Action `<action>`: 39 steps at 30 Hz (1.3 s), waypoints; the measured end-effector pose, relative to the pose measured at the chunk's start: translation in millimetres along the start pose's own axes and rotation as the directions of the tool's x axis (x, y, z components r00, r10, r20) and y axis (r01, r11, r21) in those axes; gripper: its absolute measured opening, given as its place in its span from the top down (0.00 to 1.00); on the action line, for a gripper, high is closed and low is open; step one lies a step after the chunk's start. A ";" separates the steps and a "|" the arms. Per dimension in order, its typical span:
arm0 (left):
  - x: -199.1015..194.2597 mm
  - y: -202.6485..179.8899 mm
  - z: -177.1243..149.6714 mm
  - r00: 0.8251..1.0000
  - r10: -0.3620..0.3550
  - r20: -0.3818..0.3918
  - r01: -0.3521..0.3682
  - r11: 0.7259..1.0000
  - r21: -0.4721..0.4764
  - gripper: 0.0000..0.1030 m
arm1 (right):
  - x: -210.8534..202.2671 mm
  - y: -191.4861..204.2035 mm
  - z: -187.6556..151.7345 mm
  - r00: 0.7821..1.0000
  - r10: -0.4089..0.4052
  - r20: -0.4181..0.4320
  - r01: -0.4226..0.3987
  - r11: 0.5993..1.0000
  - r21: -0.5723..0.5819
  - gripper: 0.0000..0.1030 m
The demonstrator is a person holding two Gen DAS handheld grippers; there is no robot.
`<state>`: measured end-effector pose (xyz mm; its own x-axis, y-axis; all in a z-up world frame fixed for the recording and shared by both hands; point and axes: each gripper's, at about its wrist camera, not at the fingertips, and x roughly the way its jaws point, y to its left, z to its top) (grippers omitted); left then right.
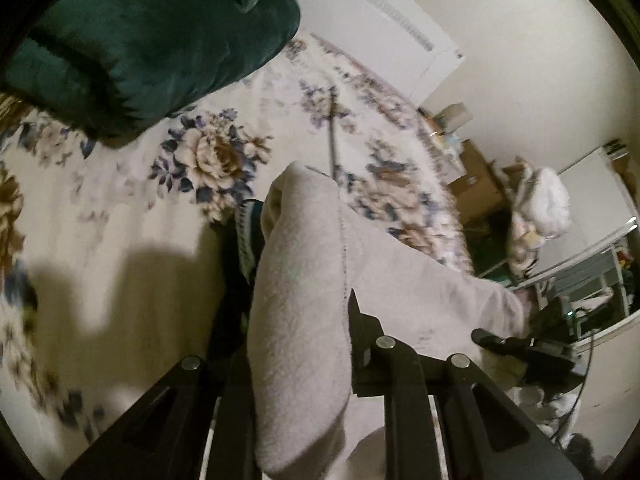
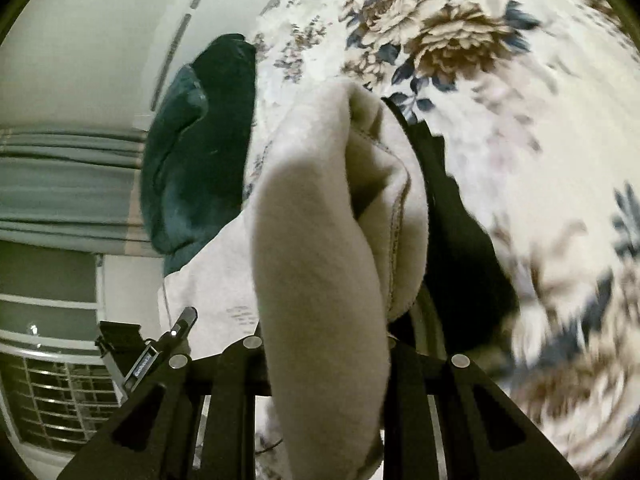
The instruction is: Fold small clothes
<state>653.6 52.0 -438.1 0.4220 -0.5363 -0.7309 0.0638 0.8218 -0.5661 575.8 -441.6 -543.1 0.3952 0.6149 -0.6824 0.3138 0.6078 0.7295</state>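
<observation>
A pale grey fleece garment [image 1: 304, 280] hangs bunched between the fingers of my left gripper [image 1: 298, 240], which is shut on it above the flowered bedspread [image 1: 120, 208]. The cloth stretches right to my other gripper [image 1: 504, 344], seen at the far edge. In the right wrist view the same garment [image 2: 320, 260] is folded over and pinched in my right gripper [image 2: 360, 184], which is shut on it. The left gripper's fingertip [image 2: 186, 320] shows at the lower left there. Both sets of fingertips are mostly hidden by cloth.
A dark green plush blanket [image 1: 152, 36] lies heaped on the bed; it also shows in the right wrist view [image 2: 200, 152]. Cardboard boxes [image 1: 476, 184] and a white bag [image 1: 540, 200] stand beside the bed. Curtains [image 2: 68, 184] and a grilled window [image 2: 60, 392] are behind.
</observation>
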 end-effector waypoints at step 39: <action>-154.4 -196.3 -96.7 0.861 0.463 0.210 -0.505 0.827 0.245 0.00 | -156.0 170.8 -176.7 0.586 -0.647 0.488 0.805 0.537 -0.253 0.00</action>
<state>488.4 -45.2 -251.0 0.5832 -0.0405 -0.8113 0.0612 0.9981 -0.0058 415.1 -345.0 -320.4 0.4496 -0.2785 -0.8487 0.2685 0.9484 -0.1690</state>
